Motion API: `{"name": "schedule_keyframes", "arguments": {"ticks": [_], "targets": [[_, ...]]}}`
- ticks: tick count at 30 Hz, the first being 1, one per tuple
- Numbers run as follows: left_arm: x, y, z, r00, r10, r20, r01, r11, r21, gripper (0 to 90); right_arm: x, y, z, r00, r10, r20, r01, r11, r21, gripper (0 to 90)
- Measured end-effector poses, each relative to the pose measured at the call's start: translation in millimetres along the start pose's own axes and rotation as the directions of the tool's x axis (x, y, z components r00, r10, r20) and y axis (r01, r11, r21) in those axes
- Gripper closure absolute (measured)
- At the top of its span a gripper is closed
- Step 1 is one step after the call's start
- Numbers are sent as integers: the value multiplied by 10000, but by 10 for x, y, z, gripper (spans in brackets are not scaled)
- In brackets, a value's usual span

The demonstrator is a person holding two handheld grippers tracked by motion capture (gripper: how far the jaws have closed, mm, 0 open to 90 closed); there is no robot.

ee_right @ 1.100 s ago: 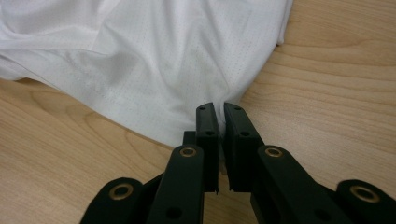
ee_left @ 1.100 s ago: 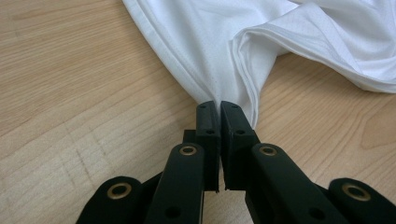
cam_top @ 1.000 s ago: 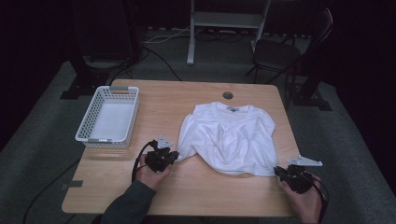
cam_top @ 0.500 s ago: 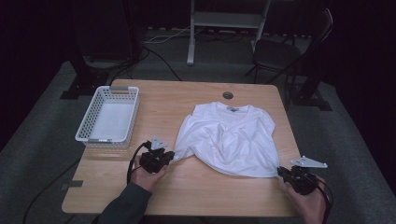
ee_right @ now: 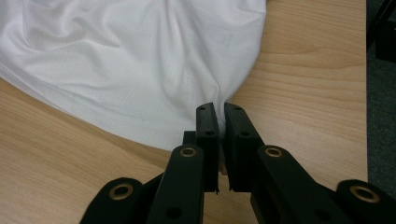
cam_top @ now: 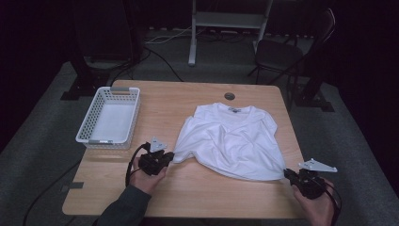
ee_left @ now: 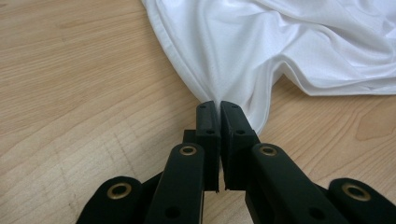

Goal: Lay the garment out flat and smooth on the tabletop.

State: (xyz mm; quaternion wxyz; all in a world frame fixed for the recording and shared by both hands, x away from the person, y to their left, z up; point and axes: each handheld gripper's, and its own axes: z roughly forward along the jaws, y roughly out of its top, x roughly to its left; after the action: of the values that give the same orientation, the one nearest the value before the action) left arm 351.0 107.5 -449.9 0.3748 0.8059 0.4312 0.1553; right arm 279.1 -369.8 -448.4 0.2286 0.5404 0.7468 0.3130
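A white T-shirt (cam_top: 230, 141) lies spread on the wooden table (cam_top: 188, 188), collar toward the far side. My left gripper (cam_top: 168, 157) is shut on the shirt's near-left corner; in the left gripper view its jaws (ee_left: 219, 106) pinch a gathered fold of the shirt (ee_left: 280, 42). At the near-right corner my right gripper (cam_top: 288, 173) is shut on the hem; in the right gripper view the fabric (ee_right: 140, 60) runs in between its closed jaws (ee_right: 220, 108). The cloth is drawn taut between the two corners.
A white plastic basket (cam_top: 89, 127) stands at the table's left, just beyond my left hand. A small round hole (cam_top: 229, 96) sits in the tabletop past the collar. A dark chair (cam_top: 282, 52) and a stand are behind the table.
Both hands have eased slightly toward the near edge, still gripping. The shirt's lower part has been pulled flatter and wider.
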Motion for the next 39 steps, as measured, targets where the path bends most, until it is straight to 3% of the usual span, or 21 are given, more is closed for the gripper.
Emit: {"name": "schedule_keyframes", "arguments": {"ticks": [39], "targets": [[-9, -130, -229, 9994, -40, 351, 45, 9999, -143, 880, -65, -164, -217, 9991, 368, 200, -363, 9990, -275, 846]]}}
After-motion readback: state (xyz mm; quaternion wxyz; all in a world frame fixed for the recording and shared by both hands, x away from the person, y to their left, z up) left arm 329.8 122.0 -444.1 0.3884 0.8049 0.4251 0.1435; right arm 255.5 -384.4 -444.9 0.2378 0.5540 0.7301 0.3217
